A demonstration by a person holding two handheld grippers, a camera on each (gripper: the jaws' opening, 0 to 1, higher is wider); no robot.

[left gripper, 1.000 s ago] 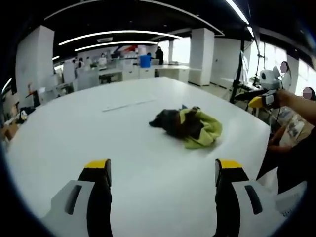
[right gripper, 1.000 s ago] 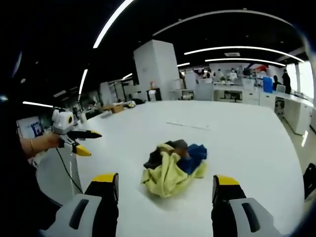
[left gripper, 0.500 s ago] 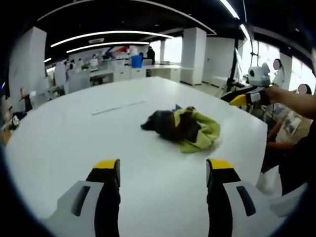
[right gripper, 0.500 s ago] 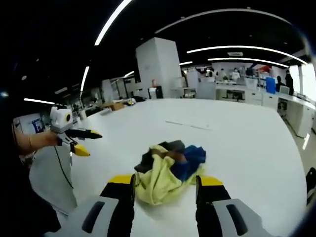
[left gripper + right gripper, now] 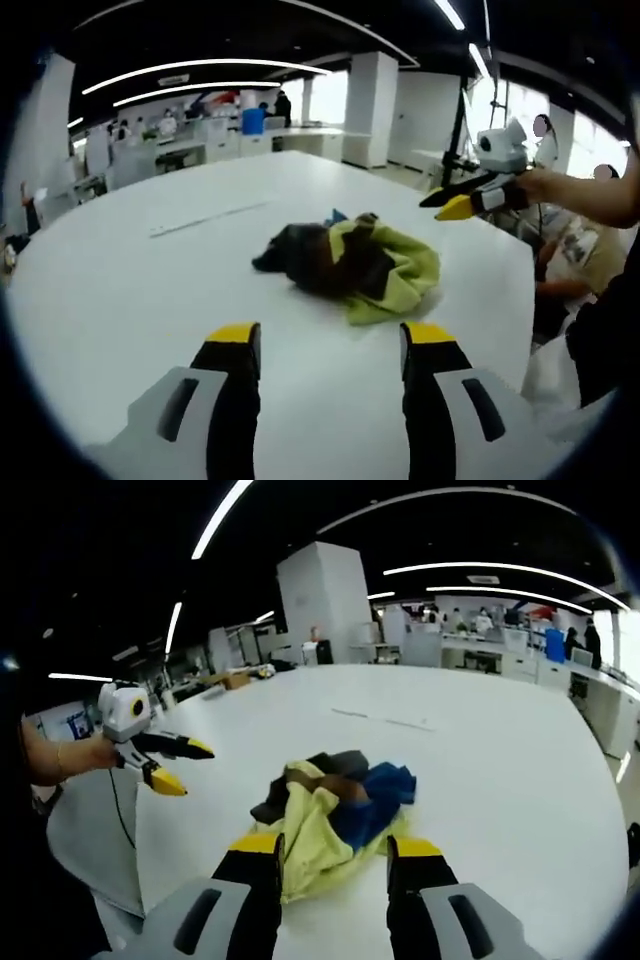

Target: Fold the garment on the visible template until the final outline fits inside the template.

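Observation:
A crumpled garment (image 5: 350, 262), yellow-green with dark and blue parts, lies bunched on the white table (image 5: 120, 290). My left gripper (image 5: 330, 336) hovers open over the table just short of the heap, nothing between its yellow-tipped jaws. In the left gripper view, a hand holds the right gripper (image 5: 452, 203) in the air beyond the garment's right side. In the right gripper view the garment (image 5: 335, 800) sits just past my right gripper (image 5: 335, 845), which is open with a narrow gap. The left gripper (image 5: 172, 764) shows at the left, held up off the table.
A thin faint line (image 5: 205, 215) marks the table behind the garment, also seen as a line (image 5: 385, 721) in the right gripper view. The table's edge (image 5: 525, 300) runs close on the right, where a person stands. Desks and pillars lie far behind.
Both views have drawn closer to the garment. Both pairs of jaws have narrowed, the right more than the left. The garment itself has not moved.

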